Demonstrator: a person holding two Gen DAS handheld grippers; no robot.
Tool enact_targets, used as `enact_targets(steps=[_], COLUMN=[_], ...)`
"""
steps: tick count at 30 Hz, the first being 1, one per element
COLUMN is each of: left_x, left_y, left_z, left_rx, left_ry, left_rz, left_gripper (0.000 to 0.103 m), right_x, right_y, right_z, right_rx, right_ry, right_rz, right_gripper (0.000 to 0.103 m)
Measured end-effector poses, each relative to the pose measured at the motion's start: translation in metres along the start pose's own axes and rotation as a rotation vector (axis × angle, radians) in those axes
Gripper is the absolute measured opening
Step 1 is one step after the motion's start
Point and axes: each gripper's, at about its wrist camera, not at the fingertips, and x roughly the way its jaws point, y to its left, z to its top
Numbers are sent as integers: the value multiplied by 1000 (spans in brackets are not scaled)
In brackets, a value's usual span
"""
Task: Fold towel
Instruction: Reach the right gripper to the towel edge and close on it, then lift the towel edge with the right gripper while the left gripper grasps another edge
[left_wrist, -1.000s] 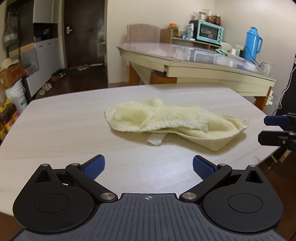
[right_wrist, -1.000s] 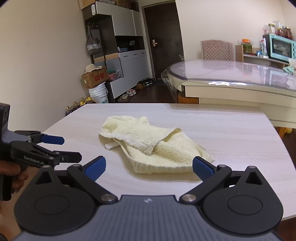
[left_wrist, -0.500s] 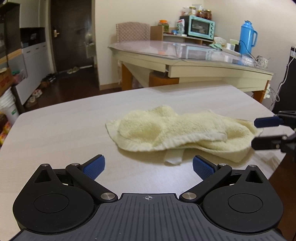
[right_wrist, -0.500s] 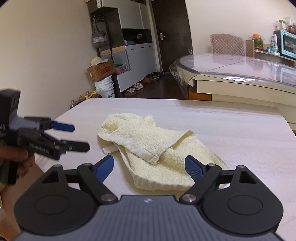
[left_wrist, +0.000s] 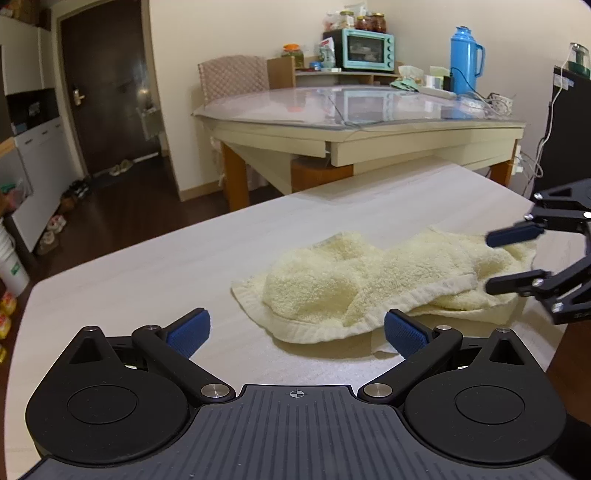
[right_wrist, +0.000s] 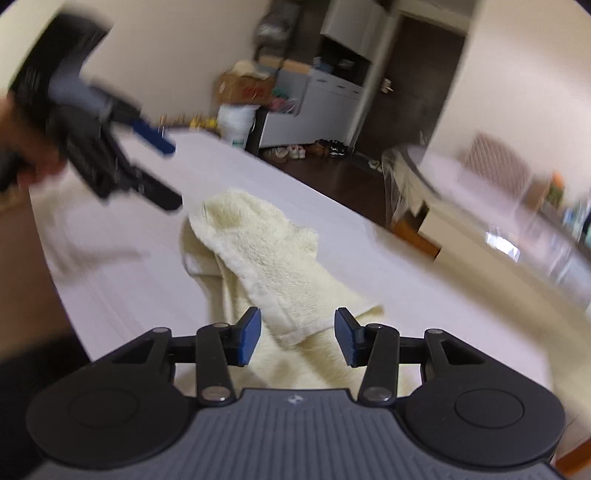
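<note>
So the towel (left_wrist: 373, 291) was a pale yellow crumpled heap lying on the light wooden table (left_wrist: 147, 280), bunched up with one hemmed edge flopped over the rest. Nothing about it looked folded, it was just a rumpled pile, so I'd say the task was basically at the start.

The left gripper (left_wrist: 295, 330) hung just short of the near edge of the towel with its blue pads wide apart and nothing between them. It wasn't touching the cloth as far as I could tell.

The right gripper (right_wrist: 297, 339) was down at the other end of the towel, fingers part way apart with a hemmed corner sitting right in the gap between them. The pads didn't look pressed on the fabric, so not a grip yet. That view was pretty blurry, so take it with a pinch of salt.

My guess on what was left: pretty much everything. Pinch a corner with each gripper, pull it flat, then do the actual folds. Terry cloth that limp will probably sag and bunch if only one corner gets lifted
</note>
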Motion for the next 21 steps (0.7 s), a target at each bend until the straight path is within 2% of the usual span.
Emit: enact_targets(steps=[4,12,14,16,19,21], left_x=[4,6,7,9,11,13], left_y=[3,5,6,8,10,11], left_z=[-1,1,2,3,4,4], left_rx=[2,4,38,72,123,157], left_ry=[10,5,3,1,-2,-4], left_rz=[-9,-12,-21,-29,-42,-51], left_gripper=[103,103,103,103,103,103], right_x=[11,32,32,30,23,17], right_y=[13,18,19,21,18,14], right_z=[0,4,5,4,4,6], right_rx=[-157,-235,-250,-268,-241,-214], right_ry=[34,28,28,26,-1,-19], right_rz=[-7,8,12,15,15,18], right_gripper=[46,43,37,20,13,13])
